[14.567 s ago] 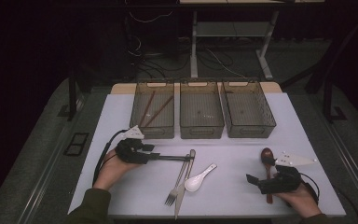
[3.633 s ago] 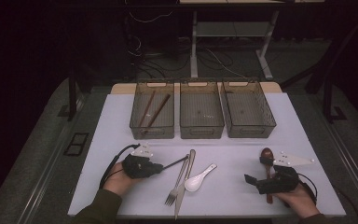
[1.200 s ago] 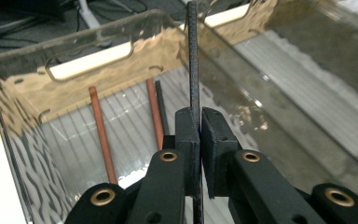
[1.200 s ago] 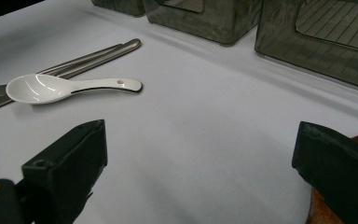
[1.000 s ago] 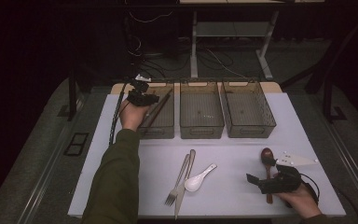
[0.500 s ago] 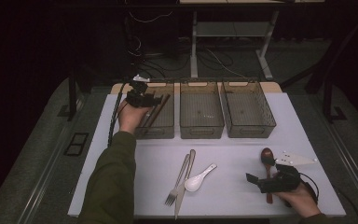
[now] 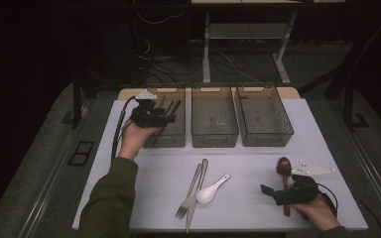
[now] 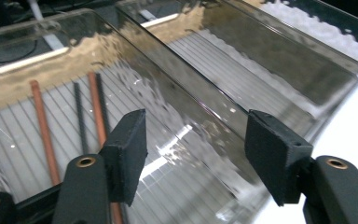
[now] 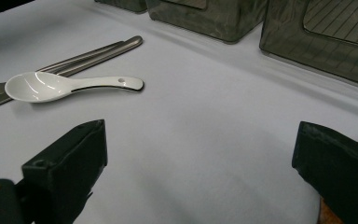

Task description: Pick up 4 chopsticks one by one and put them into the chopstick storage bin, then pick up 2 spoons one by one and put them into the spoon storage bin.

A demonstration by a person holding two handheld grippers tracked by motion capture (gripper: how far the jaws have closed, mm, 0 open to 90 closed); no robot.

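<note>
Chopsticks (image 8: 94,109) are seen lying lengthwise in the left bin (image 7: 167,136), the leftmost of three smoked-plastic bins set in a row at the far side of the white table (image 7: 144,173). Through the left gripper view, a reddish-brown pair and a dark pair can be made out on the ribbed floor of that bin, with one more reddish stick (image 8: 42,128) lying further left. The left gripper (image 7: 155,117) is held over the left bin, near its far left part; its jaws are spread apart and nothing is gripped between them. In its own view the left gripper (image 8: 196,147) is seen with the wall between the left bin and the middle bin (image 7: 213,119) running between the two pads. The right bin (image 7: 264,119) stands just beside the middle one.

At the near right of the table the right gripper (image 7: 274,191) is rested low by a hand, its jaws wide apart and holding nothing. In the right gripper view the right gripper (image 9: 200,163) is seen over bare table. A wooden spoon (image 7: 284,166) lies partly under that gripper, its bowl pointing to the far side. Near the middle of the table a white ceramic spoon (image 7: 212,188) lies tilted, and just to its left a fork (image 7: 188,193) and a knife (image 7: 196,196) lie side by side, close together; whether they touch cannot be told.
</note>
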